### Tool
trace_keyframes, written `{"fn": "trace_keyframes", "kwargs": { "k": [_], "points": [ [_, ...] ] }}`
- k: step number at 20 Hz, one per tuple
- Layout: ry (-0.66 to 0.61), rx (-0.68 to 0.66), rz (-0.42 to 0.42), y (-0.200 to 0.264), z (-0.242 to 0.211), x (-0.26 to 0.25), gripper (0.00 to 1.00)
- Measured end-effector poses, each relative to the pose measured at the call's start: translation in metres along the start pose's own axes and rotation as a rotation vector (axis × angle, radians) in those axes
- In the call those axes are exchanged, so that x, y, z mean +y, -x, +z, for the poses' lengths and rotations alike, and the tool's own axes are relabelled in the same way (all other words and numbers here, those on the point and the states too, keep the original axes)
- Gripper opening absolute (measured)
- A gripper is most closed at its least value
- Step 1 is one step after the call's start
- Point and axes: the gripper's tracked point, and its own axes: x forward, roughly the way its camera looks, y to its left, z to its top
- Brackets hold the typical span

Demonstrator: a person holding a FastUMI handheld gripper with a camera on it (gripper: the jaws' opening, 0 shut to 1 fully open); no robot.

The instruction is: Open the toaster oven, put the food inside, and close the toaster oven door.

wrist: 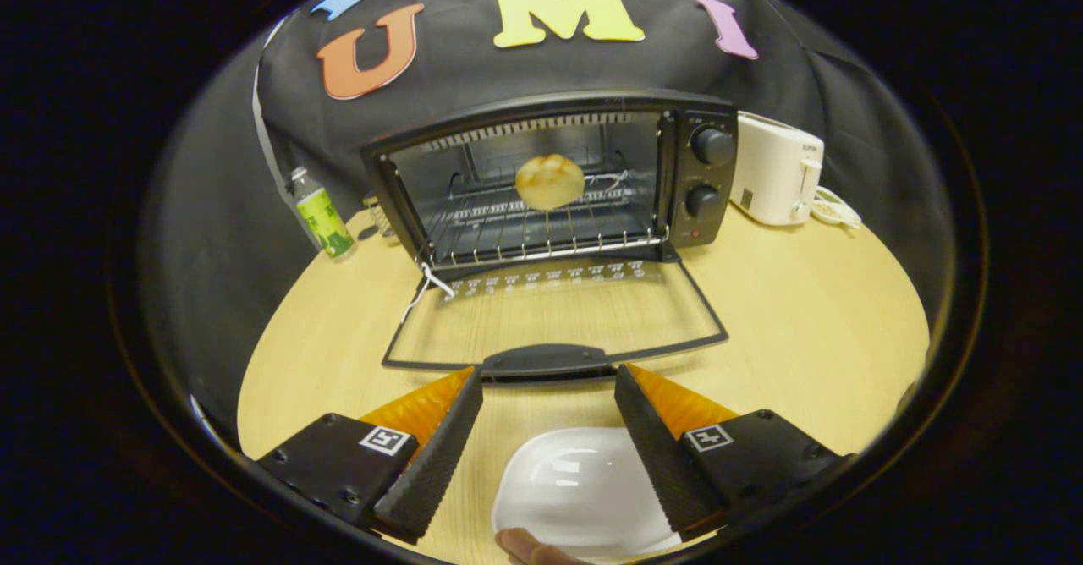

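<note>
Wooden table (804,337): gripper (548,396) jaws apart and empty above a white plate (575,489); just ahead, rigid door handle (548,360), likely best gripped mid-bar; far beyond, light bun (550,181) on toaster oven (554,180) rack.

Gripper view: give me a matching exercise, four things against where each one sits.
Things:
1. bread roll
2. oven door
3. green-labelled bottle
4. white plate

Places:
A. folded down flat, just ahead of the open tool
B. on the table between the fingers
C. on the rack inside the toaster oven
D. left of the oven

Pairs: 1-C, 2-A, 3-D, 4-B
</note>
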Motion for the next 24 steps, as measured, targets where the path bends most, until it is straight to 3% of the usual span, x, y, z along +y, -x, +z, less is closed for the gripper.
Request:
{"fn": "trace_keyframes", "kwargs": {
  "k": [11, 24],
  "points": [
    [0.012, -0.010, -0.030, -0.018, -0.004, 0.001, 1.00],
    [0.029, -0.056, -0.049, -0.003, 0.016, 0.004, 1.00]
  ]
}}
